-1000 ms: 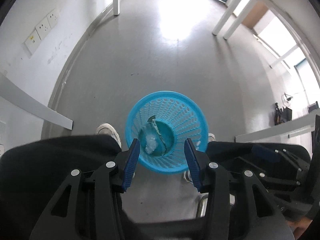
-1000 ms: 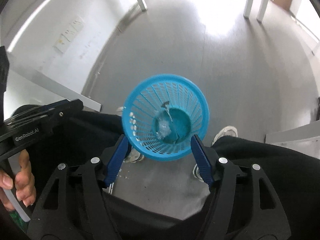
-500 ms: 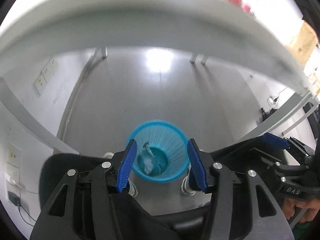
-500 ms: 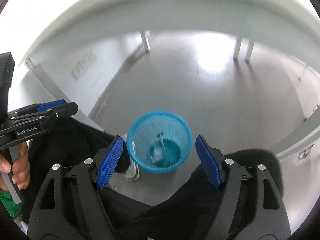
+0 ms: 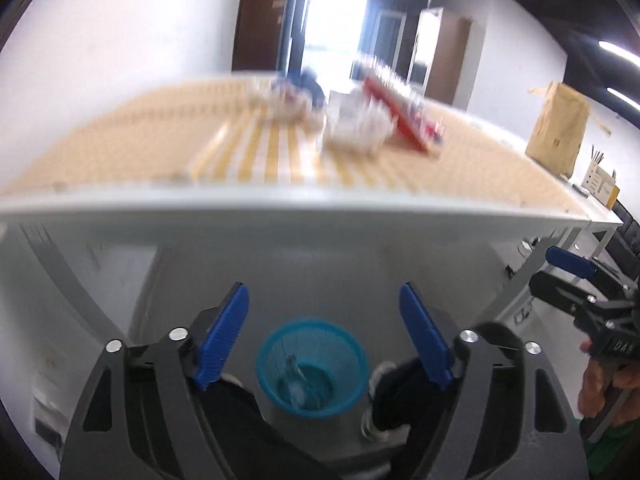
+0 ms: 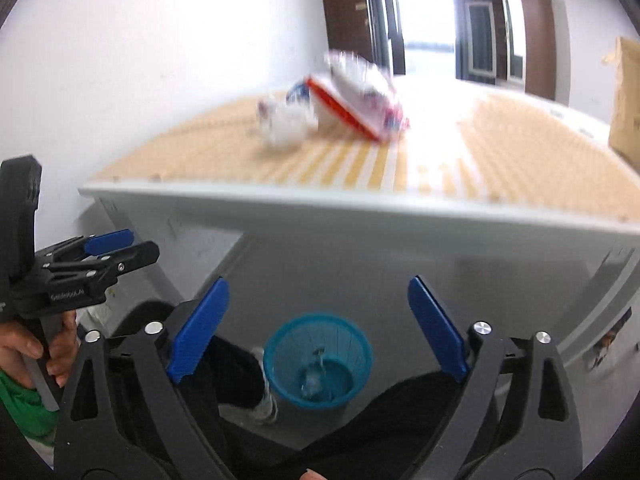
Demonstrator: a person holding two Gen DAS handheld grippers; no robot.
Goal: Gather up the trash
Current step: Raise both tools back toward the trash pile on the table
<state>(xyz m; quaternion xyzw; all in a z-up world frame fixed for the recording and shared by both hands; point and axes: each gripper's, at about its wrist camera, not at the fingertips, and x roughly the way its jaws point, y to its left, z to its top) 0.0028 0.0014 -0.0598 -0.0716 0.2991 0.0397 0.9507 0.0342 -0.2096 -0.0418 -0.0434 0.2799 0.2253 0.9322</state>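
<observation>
Trash [image 5: 360, 124] on table [image 5: 304, 212], basket [image 5: 312, 368] on floor below.

A round blue mesh bin [image 5: 312, 368] stands upright on the floor below the near edge of the worktop [image 5: 280, 208], clear crumpled plastic [image 5: 296, 380] lying in its bottom. On the worktop, blurred, lie crumpled white wrappers [image 6: 286, 126] beside a tilted red-and-white packet [image 6: 356, 100].

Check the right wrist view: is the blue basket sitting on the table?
No. The basket stands on the floor below the table, between the person's legs.
</observation>
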